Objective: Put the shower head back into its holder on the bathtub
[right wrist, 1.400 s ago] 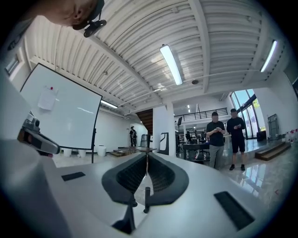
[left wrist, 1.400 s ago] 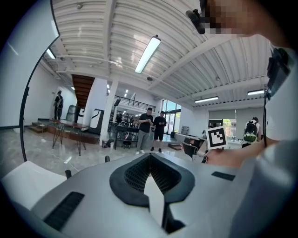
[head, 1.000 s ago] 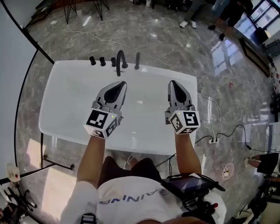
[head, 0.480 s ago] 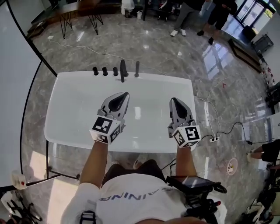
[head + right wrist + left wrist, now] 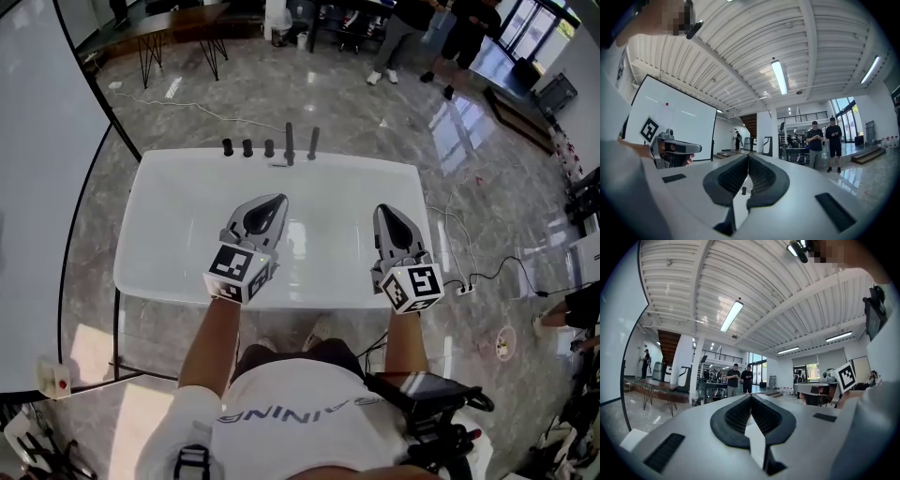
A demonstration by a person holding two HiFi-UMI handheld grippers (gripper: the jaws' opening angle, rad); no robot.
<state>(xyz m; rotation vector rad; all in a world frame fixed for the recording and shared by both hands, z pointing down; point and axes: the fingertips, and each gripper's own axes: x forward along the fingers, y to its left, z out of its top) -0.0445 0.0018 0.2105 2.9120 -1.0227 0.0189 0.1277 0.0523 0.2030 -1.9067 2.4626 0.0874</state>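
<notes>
A polished grey marble floor (image 5: 375, 103) with pale veins spread under a glossy white bathtub (image 5: 178, 187), a rounded rectangle with smooth walls. The shower head (image 5: 312, 142) showed as a slim dark upright stick on the far rim of the bathtub, the rightmost of a row of dark fittings. It was too small to tell how its base sat in the holder. Just to its left stood the dark spout (image 5: 289, 143), and further left three short round knobs (image 5: 247, 148) in a line. Well short of that row, over the near half of the bathtub, the left gripper (image 5: 279, 200) and the right gripper (image 5: 382, 209) were held side by side and apart, both pointing toward the fittings. Each was a grey plastic shell with black ribbed fingers, and each carried a cube with black-and-white square markers at its back. In both gripper views the fingers met tip to tip with nothing between them. Bare forearms led back to a white shirt (image 5: 291, 412). A large white curved panel (image 5: 37, 187) stood to the left. On the floor to the right lay a white power strip (image 5: 464, 289) with thin dark cables. People (image 5: 403, 28) stood at the far end of the room.
</notes>
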